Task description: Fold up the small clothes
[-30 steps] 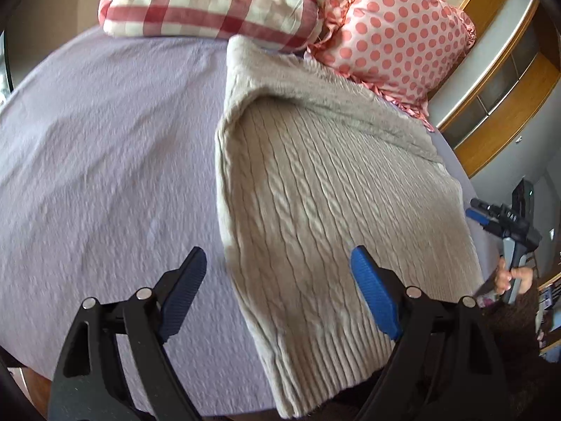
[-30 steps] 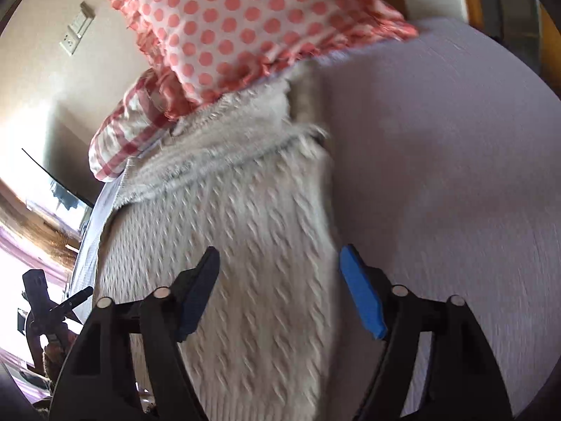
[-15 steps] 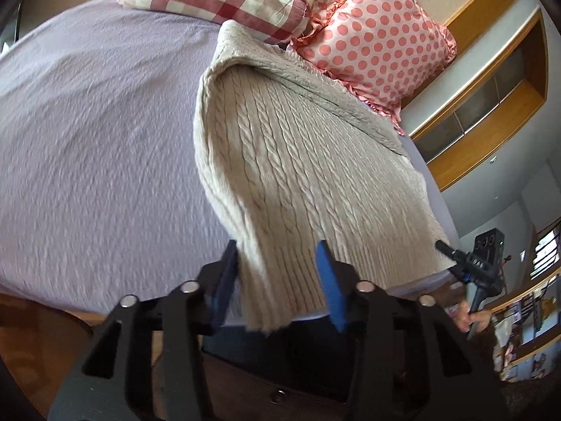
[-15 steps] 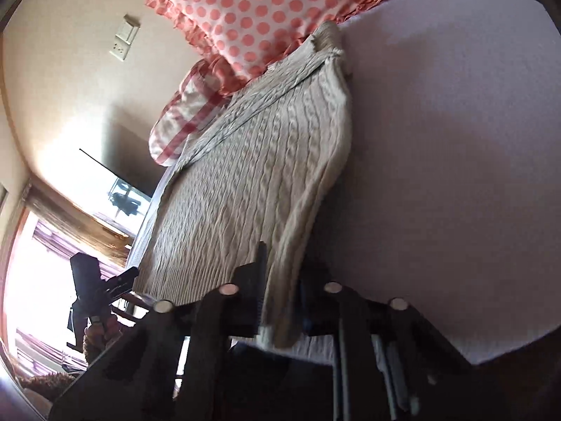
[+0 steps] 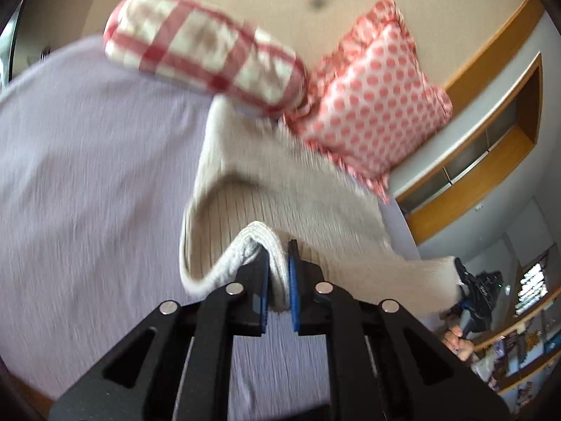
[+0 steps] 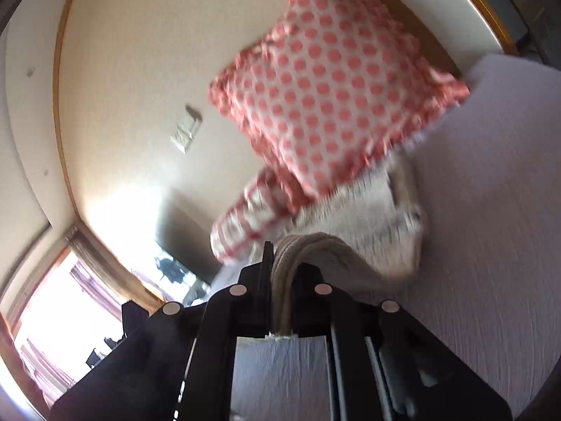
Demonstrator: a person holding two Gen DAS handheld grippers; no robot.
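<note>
— Tongs first: what do they grip?
— Left tongs and right tongs each pinch the beige sweater's hem.
— Where is it?
— Lifted off the lilac bed, far end by two pillows.

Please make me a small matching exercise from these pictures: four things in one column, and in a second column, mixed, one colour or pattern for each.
Things:
1. sweater
2. bedsheet
3. long pillow
4. square pillow

Colours or patterns:
a. red and white check
b. beige knit
c. pink dots
d. pale purple

Pairs: 1-b, 2-d, 3-a, 4-c
</note>
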